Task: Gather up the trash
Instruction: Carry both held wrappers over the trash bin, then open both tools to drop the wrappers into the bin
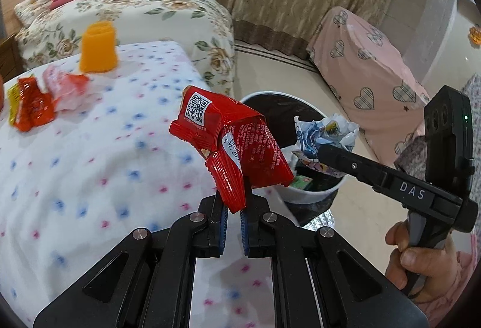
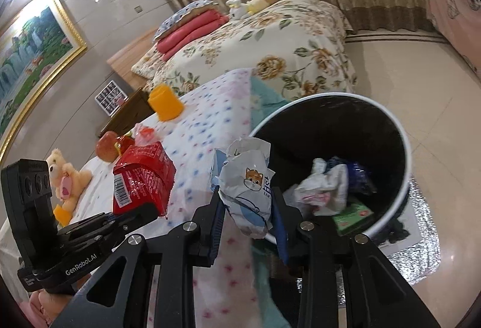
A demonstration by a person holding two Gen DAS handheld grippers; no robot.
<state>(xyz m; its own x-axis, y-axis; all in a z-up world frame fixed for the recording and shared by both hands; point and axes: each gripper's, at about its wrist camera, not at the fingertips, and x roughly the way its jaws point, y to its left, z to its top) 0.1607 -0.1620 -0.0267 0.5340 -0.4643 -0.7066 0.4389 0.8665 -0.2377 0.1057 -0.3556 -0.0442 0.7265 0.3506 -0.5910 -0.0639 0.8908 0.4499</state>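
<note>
my left claw (image 1: 233, 209) clamps glossy creased red wrapper (image 1: 231, 144) | my right claw (image 2: 249, 225) pinches crumpled white wrapper (image 2: 249, 186), tilted down beside round bin (image 2: 402, 147)

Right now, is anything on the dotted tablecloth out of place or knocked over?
Yes. Two crumpled snack wrappers, one red and yellow and one pink and red, lie loose on the dotted cloth table beside the orange plastic cup, which stands upside down. They are trash not yet in the black-lined bin.
</note>
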